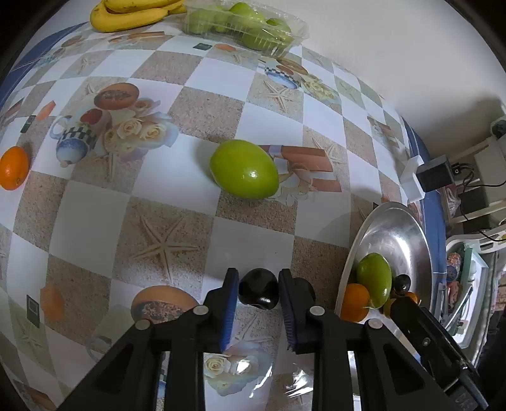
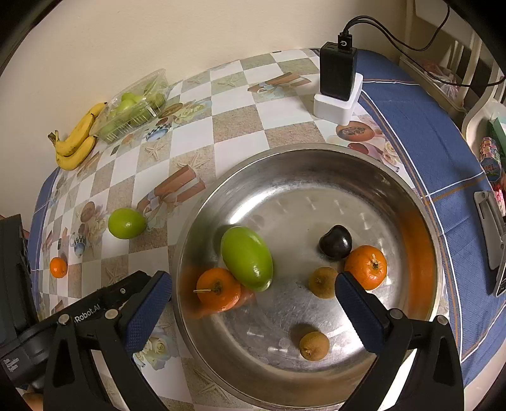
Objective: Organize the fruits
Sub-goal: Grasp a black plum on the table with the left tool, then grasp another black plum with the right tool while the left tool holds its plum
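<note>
A home dining corner: a desk against a plain wall, covered by a printed plastic cloth of checks and starfish, with bananas, a metal bowl of fruit and a charger.

The bowl is brushed metal, dull and lightly scratched. The tablecloth looks like glossy printed plastic, its border like blue woven cloth. The pads are blue, matt and knobbly. The plum is smooth and shiny. The punnet is clear ribbed plastic.
</note>
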A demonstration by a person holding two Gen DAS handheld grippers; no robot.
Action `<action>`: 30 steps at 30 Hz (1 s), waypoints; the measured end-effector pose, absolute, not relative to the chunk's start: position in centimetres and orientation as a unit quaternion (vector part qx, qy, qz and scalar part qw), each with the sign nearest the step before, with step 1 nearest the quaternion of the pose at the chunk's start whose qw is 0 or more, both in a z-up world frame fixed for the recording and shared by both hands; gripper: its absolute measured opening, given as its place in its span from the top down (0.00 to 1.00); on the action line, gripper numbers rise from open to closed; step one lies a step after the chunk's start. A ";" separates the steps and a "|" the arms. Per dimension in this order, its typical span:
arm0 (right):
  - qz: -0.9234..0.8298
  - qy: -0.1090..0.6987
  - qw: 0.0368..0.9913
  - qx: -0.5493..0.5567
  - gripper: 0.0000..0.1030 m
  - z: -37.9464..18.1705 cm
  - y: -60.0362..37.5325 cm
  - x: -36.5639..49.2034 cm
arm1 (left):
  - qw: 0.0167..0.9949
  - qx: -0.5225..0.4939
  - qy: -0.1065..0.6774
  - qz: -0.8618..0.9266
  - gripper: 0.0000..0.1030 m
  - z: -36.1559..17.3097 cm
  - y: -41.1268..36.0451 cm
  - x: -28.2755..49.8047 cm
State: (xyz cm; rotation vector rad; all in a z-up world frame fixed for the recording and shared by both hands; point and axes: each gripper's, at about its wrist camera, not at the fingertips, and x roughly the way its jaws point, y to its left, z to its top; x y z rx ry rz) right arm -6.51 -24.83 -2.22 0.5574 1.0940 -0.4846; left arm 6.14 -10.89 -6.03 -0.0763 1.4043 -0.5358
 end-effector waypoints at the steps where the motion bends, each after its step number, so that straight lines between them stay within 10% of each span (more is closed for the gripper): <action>1: -0.224 0.508 0.791 0.258 0.01 -2.2 -24.8 -6.5 | 0.730 -0.034 0.637 -0.244 0.74 -6.0 -10.9 6.1; 30: -0.167 0.529 0.817 0.159 0.08 -0.7 -19.1 -2.3 | 0.778 -0.058 0.602 -0.171 0.74 -3.1 -3.6 8.6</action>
